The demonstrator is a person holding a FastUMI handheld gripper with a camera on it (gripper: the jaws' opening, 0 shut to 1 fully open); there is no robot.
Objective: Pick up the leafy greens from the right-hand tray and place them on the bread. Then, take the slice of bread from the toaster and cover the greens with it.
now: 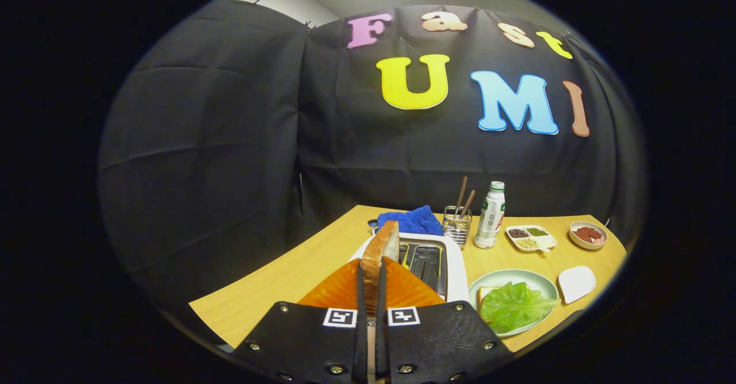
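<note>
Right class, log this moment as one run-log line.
stage: bread lifted | tongs: shut on bread slice | above toaster | greens: on bread on plate | next: cover greens

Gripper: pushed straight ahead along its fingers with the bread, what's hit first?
Likely the toaster, just beyond the bread slice that the gripper is shut on. Depth is unclear; it may pass above.
</note>
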